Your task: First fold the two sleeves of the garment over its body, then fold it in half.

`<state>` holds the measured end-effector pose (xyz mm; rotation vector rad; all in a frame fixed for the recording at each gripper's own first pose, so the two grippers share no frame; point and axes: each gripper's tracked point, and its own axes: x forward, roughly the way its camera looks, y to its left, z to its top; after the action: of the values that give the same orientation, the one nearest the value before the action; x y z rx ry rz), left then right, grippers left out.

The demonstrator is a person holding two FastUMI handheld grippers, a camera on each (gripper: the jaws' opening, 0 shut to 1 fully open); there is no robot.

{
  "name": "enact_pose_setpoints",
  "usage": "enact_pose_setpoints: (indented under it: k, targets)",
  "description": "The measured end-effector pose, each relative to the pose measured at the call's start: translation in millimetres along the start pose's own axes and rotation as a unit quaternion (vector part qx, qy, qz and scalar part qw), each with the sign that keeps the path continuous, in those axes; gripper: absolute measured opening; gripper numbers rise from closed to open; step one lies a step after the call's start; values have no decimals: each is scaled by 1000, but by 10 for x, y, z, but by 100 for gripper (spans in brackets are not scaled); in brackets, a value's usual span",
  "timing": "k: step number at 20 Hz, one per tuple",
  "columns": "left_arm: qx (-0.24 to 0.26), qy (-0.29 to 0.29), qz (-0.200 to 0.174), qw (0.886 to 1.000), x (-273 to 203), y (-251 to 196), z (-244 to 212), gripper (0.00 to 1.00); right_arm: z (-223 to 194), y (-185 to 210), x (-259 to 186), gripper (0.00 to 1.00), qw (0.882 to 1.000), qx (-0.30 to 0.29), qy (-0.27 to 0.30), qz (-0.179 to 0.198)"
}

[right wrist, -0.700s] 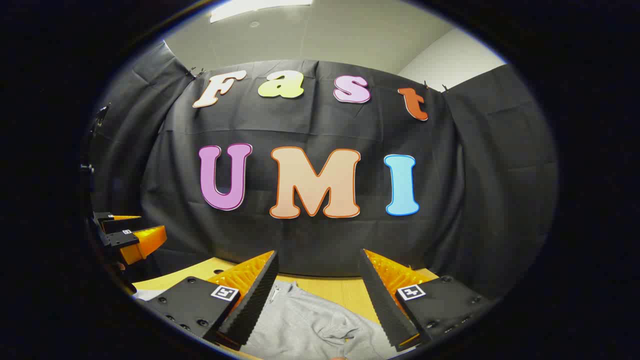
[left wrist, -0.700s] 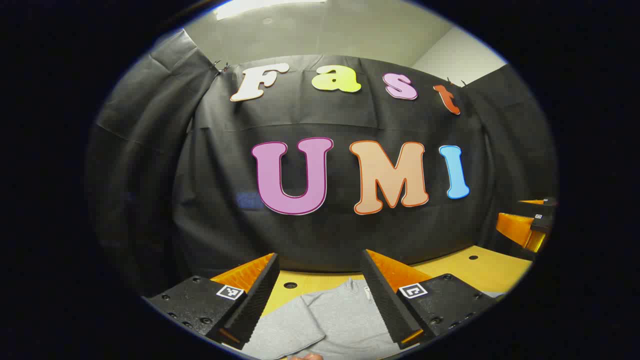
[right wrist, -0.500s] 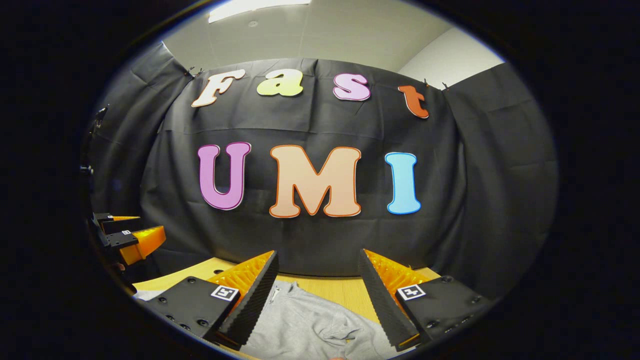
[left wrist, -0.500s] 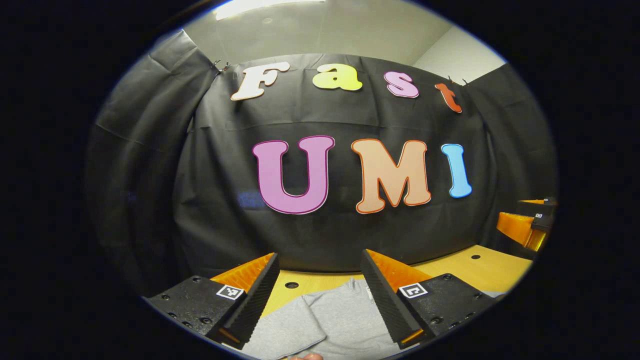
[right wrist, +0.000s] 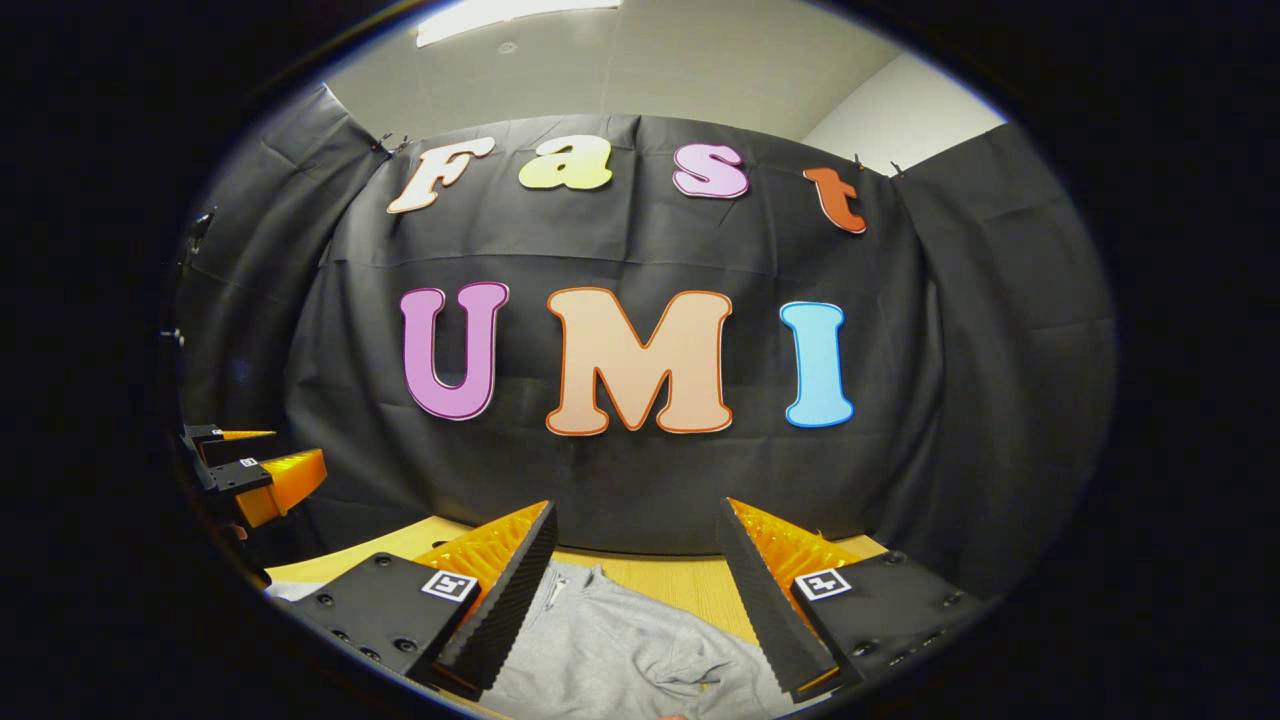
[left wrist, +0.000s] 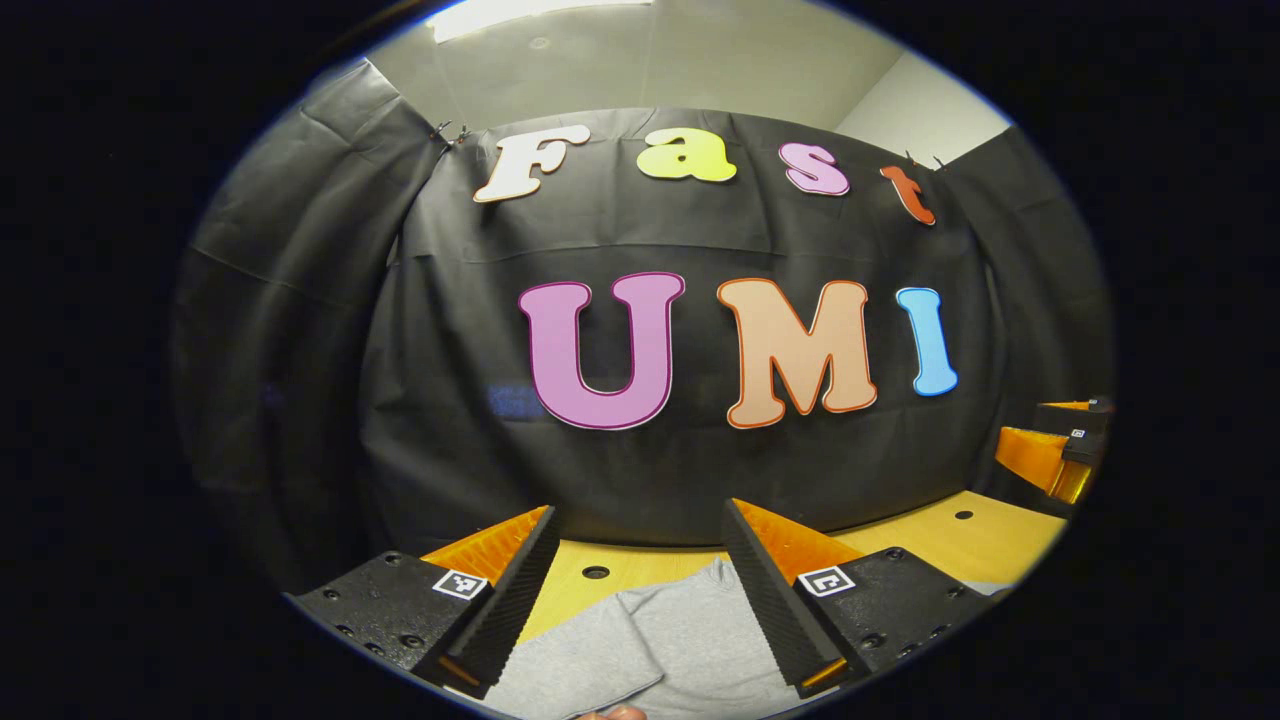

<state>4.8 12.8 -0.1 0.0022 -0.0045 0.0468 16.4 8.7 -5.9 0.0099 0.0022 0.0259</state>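
Garment (left wrist: 680,640) lies below left gripper (left wrist: 640,590), jaws apart.

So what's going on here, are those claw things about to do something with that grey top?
A person holds a two-finger gripper in each hand above a grey garment lying on a wooden table. The left gripper and the right gripper are both open, with the cloth showing between their fingers, not gripped. The garment looks rumpled and no fold is under way.
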Motion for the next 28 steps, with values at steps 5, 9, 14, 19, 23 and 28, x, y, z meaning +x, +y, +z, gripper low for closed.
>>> enact_pose_setpoints:
  k: [5,9,14,19,23,28]
  targets:
    - [0,-1,-1,1000,25,-16,-6,96,23,-17,9,99,1000,2,-4,-2]
    - [1,-2,-5,1000,27,-33,-5,98,7,-69,4,100,1000,5,-1,-8]
    - [7,-1,-15,1000,24,-85,-20,96,-54,-173,-1,99,1000,3,4,-17]
    - [11,-6,-31,999,35,-186,-16,96,-191,-653,-47,99,998,-8,21,-62]
    - [7,-5,-43,999,38,-283,-30,96,-340,-1097,-145,99,994,-24,43,-101]
    - [14,-9,-62,998,72,-413,-1,96,-492,-1628,-352,100,986,-44,70,-143]
